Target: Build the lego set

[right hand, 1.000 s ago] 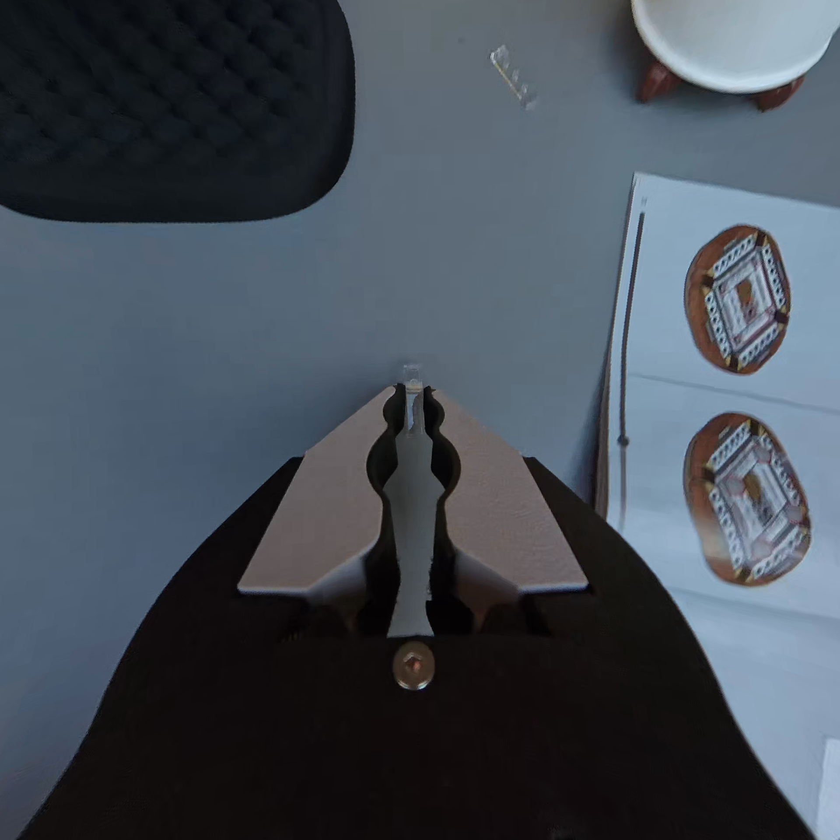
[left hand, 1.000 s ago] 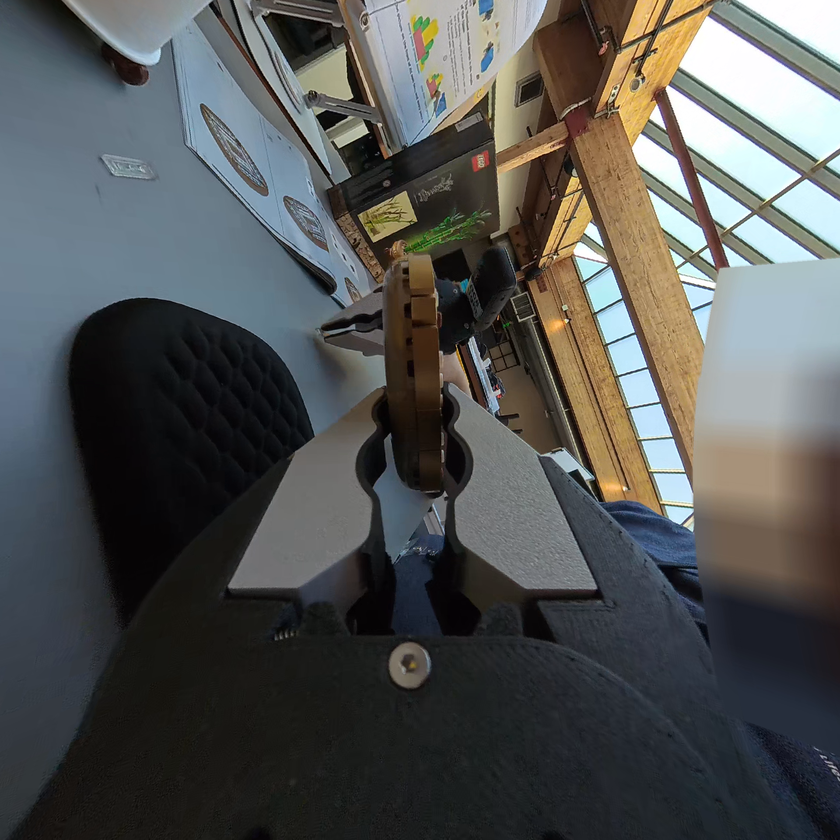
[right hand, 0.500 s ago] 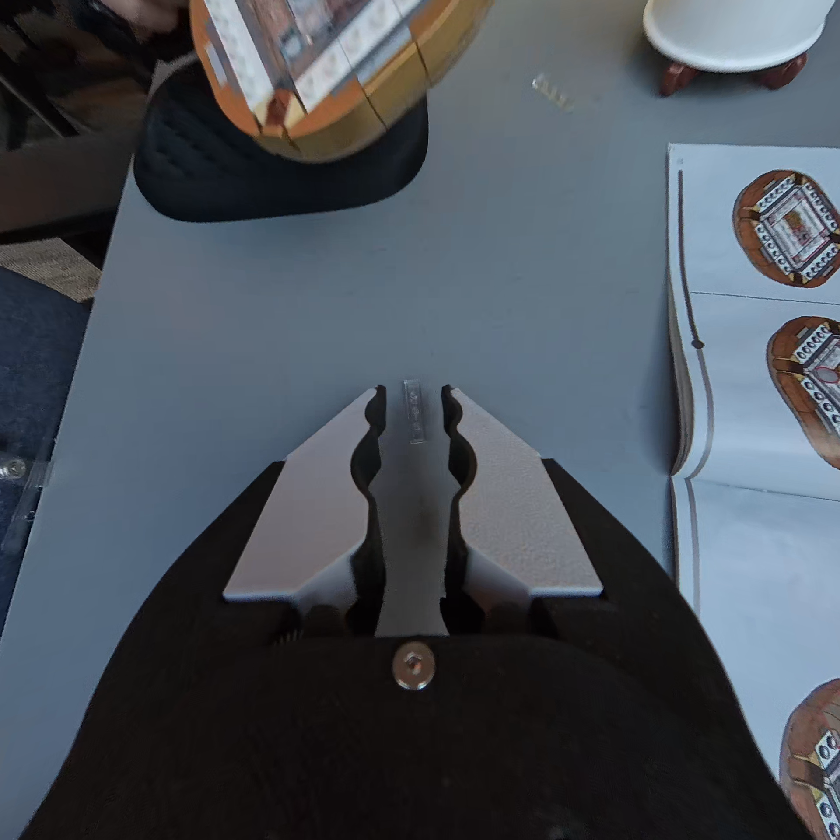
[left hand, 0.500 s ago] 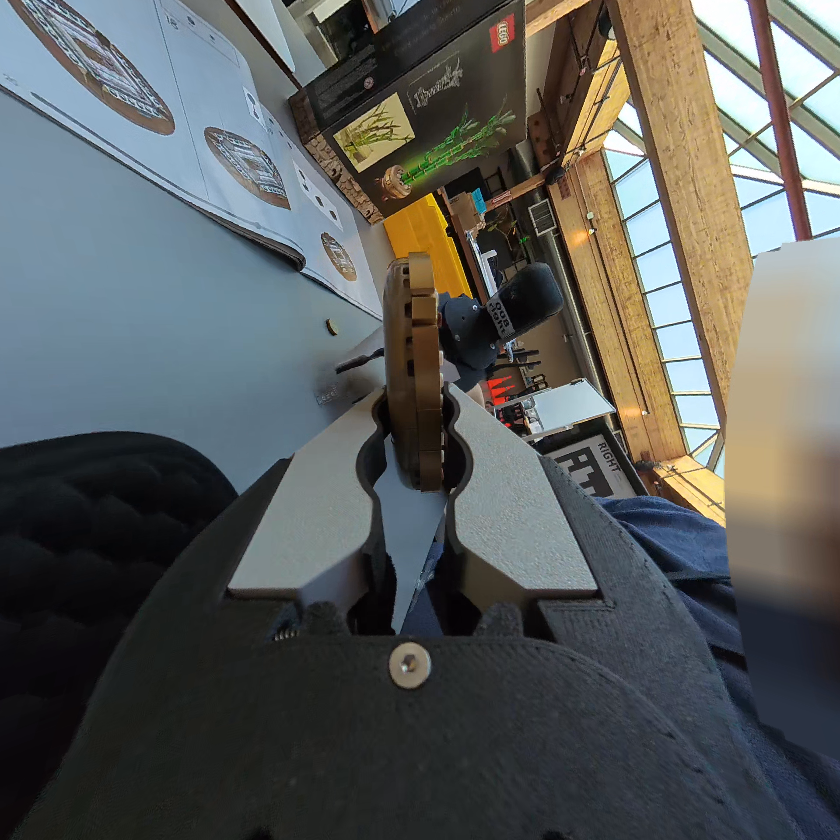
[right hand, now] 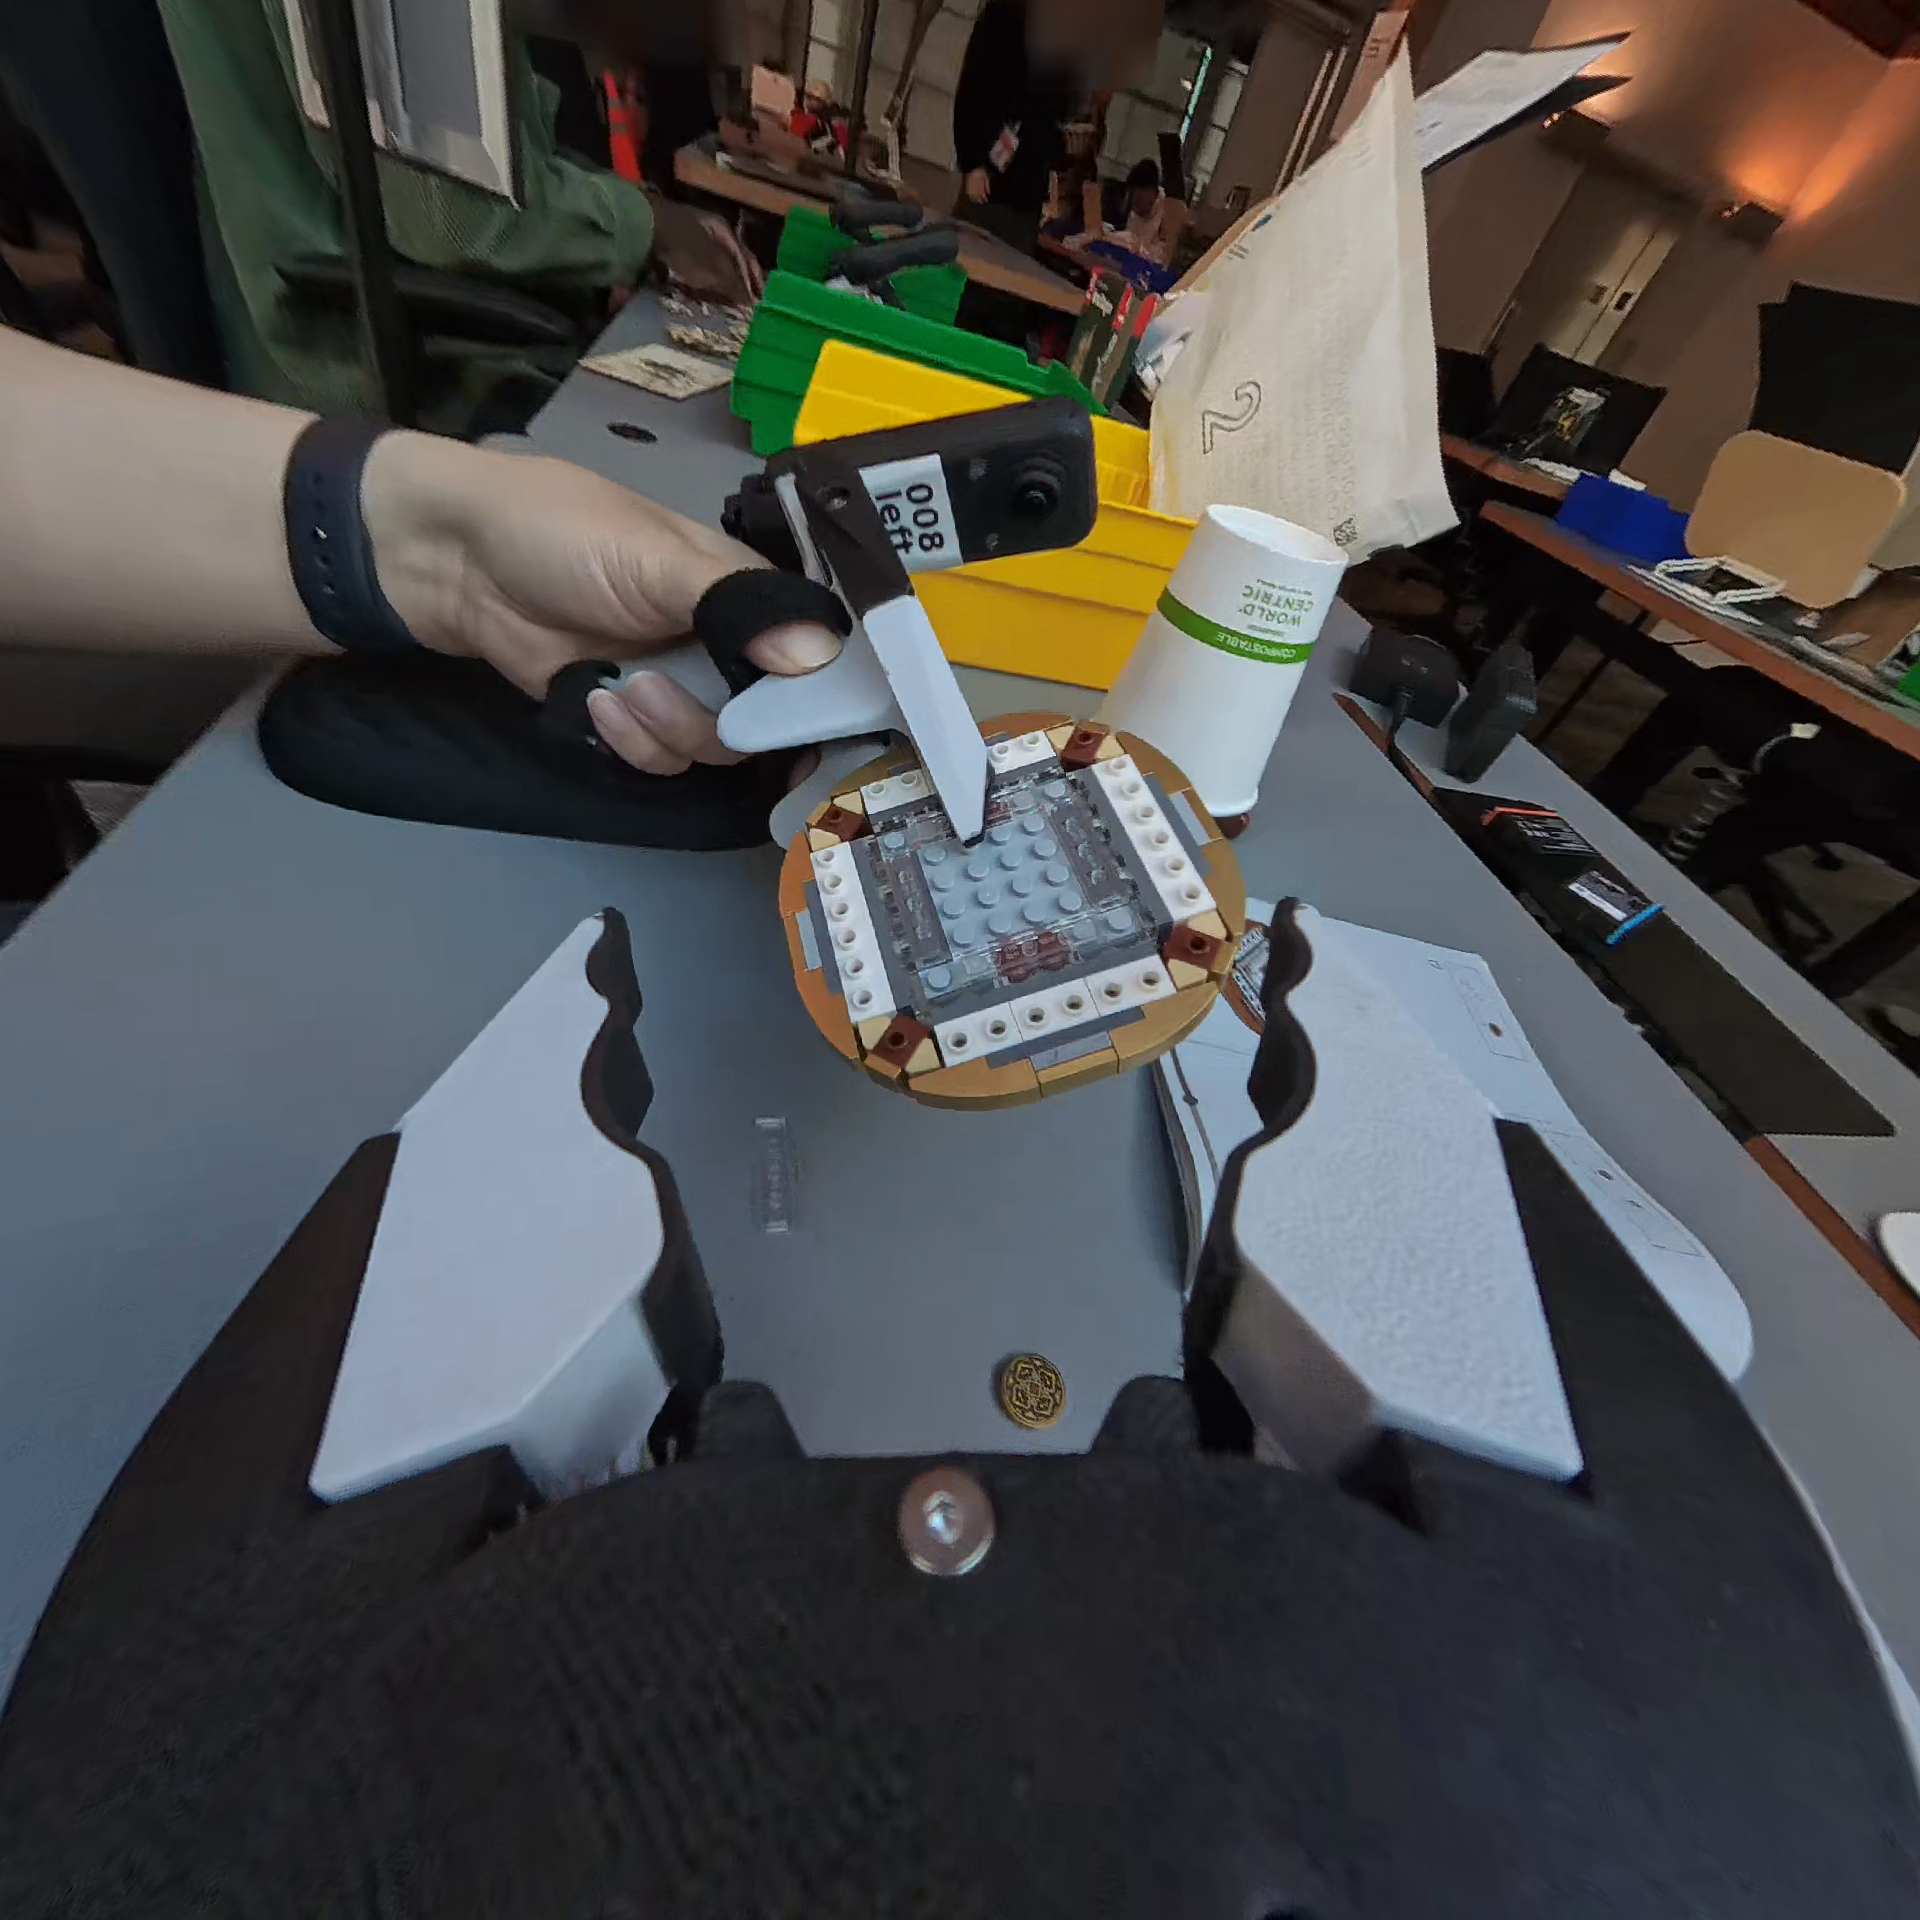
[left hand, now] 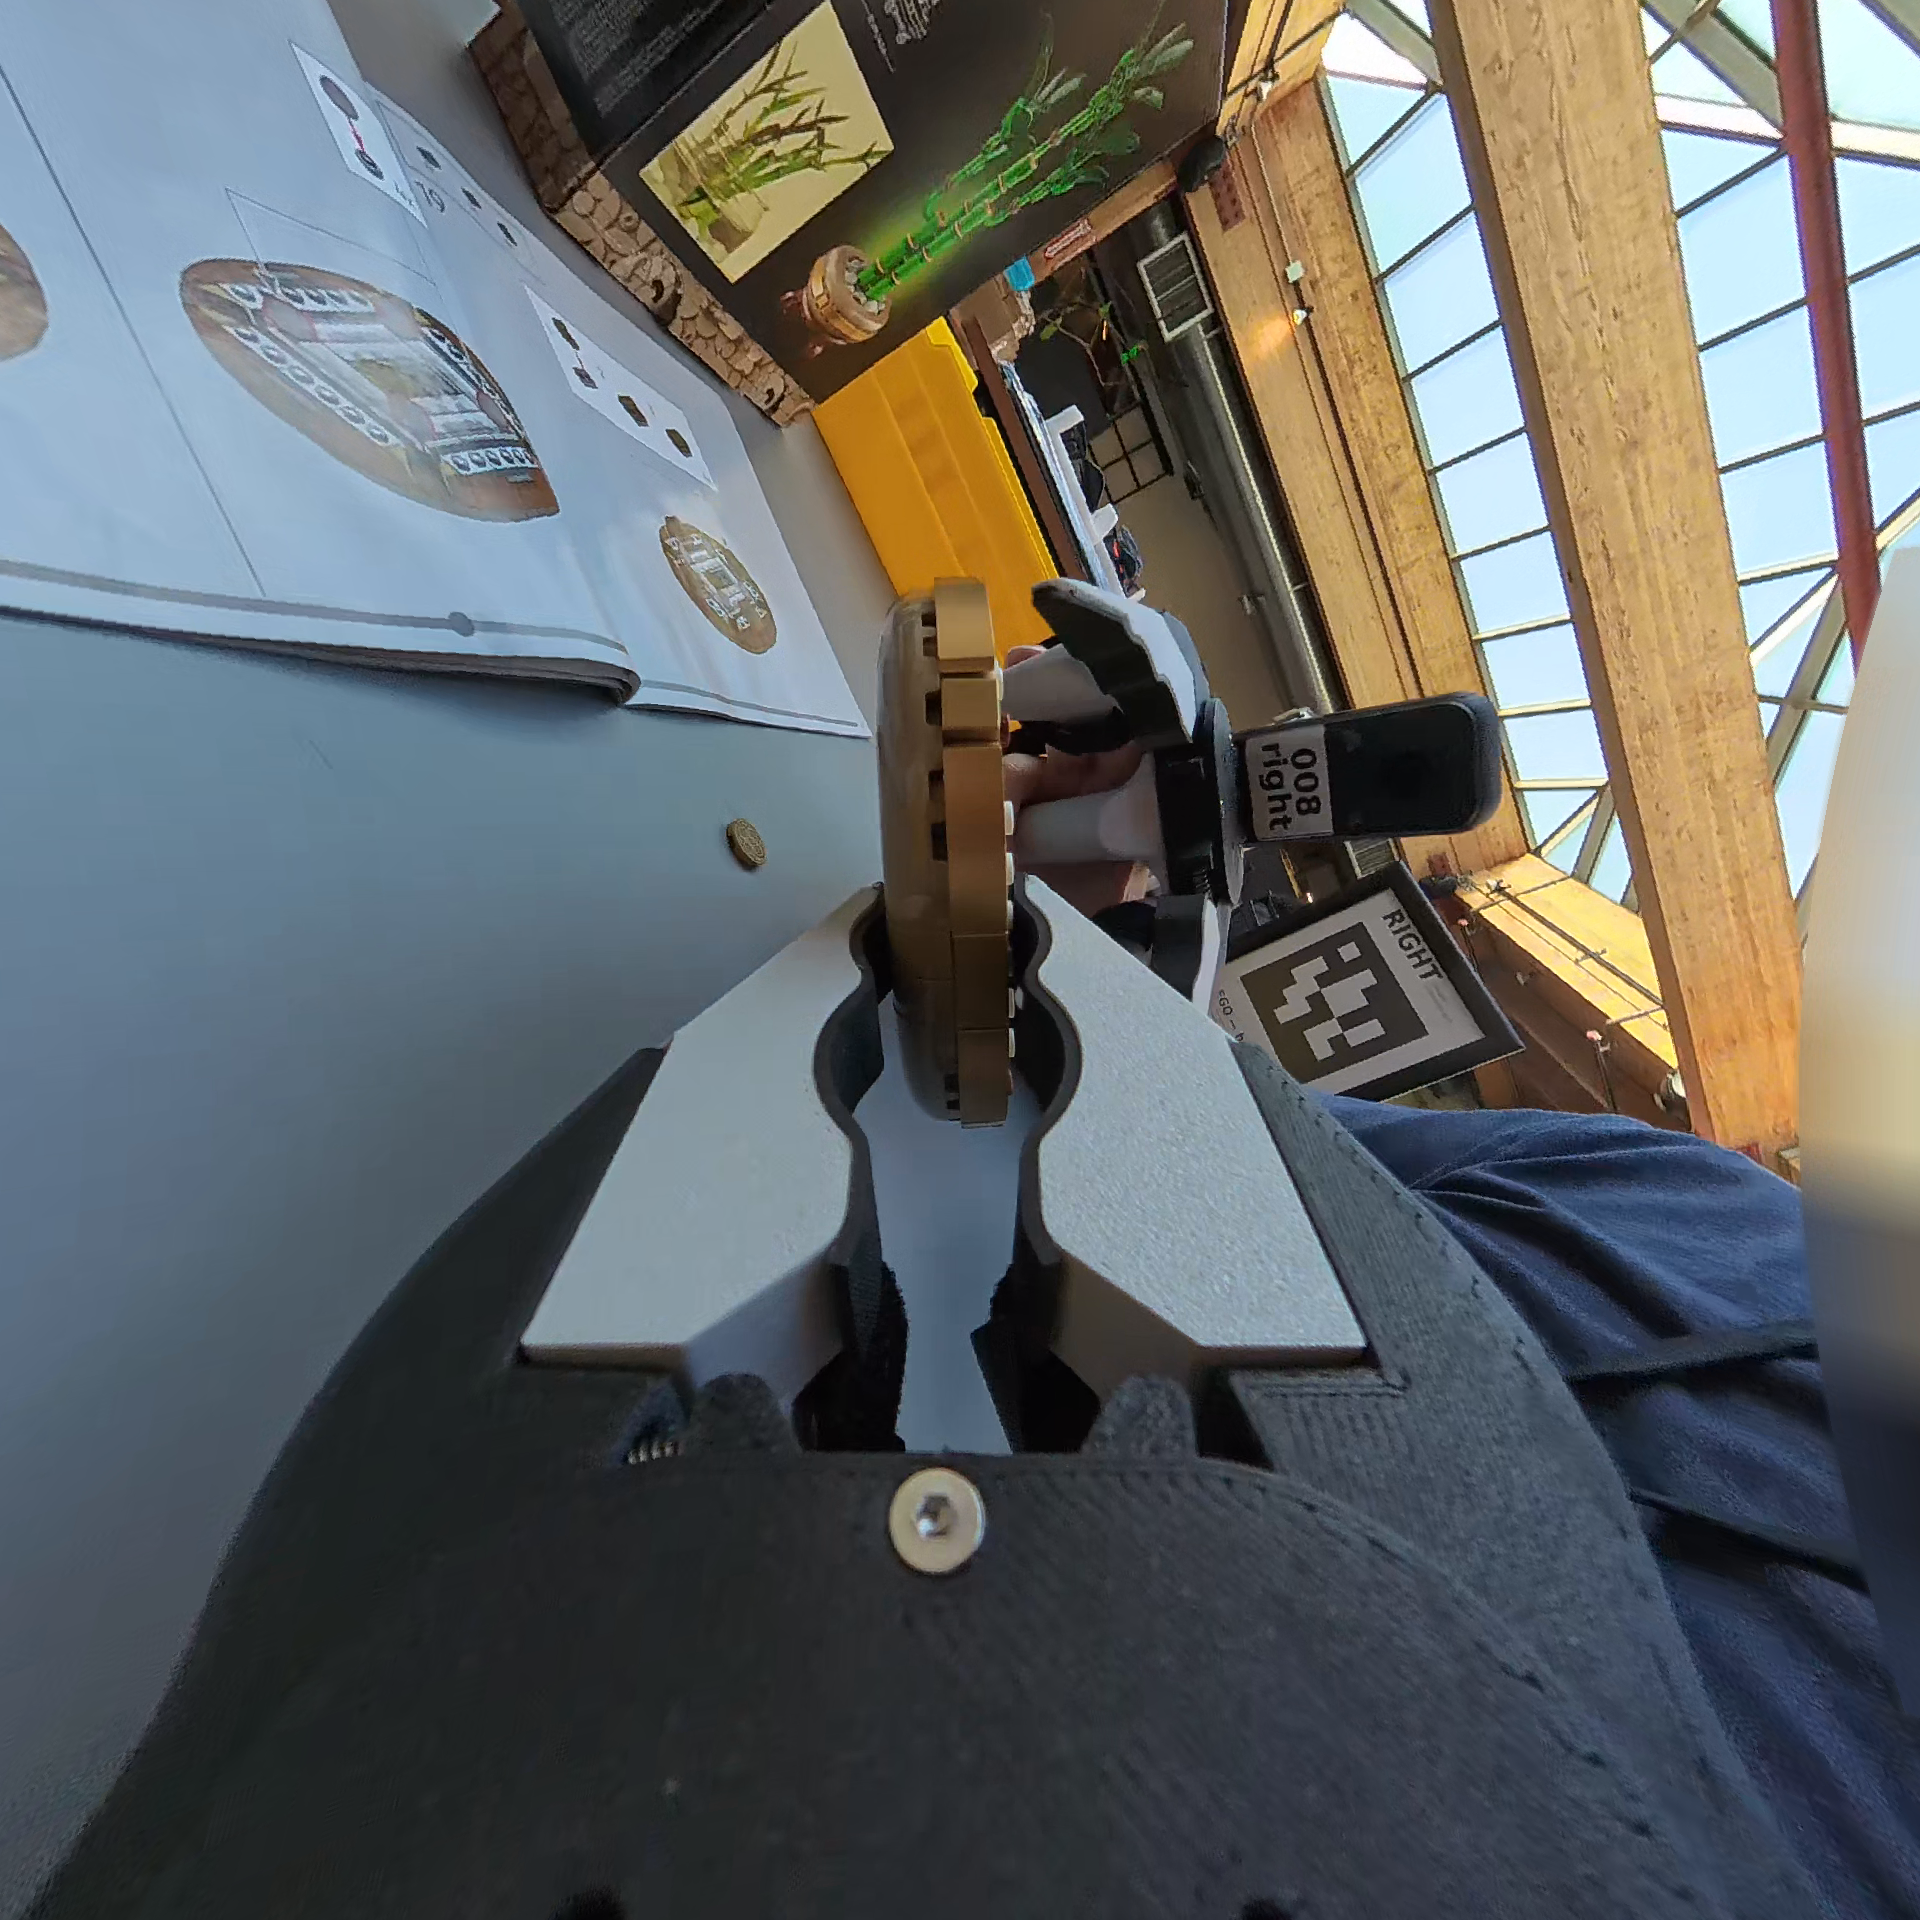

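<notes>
Round lego base [right hand: 1013, 914] was up in the air, pinched edge-on by the left gripper [left hand: 948, 997]

Right gripper [right hand: 940, 997] hung wide apart, holding nothing, clear plate [right hand: 777, 1188] lying on the grey table [right hand: 260, 1039] below; that thin-edge grip looked like it could twist or slip once pressed.

Right claw [right hand: 945, 1039] now wide apart, clear strip [right hand: 776, 1188] released onto table [right hand: 260, 1039]
</notes>
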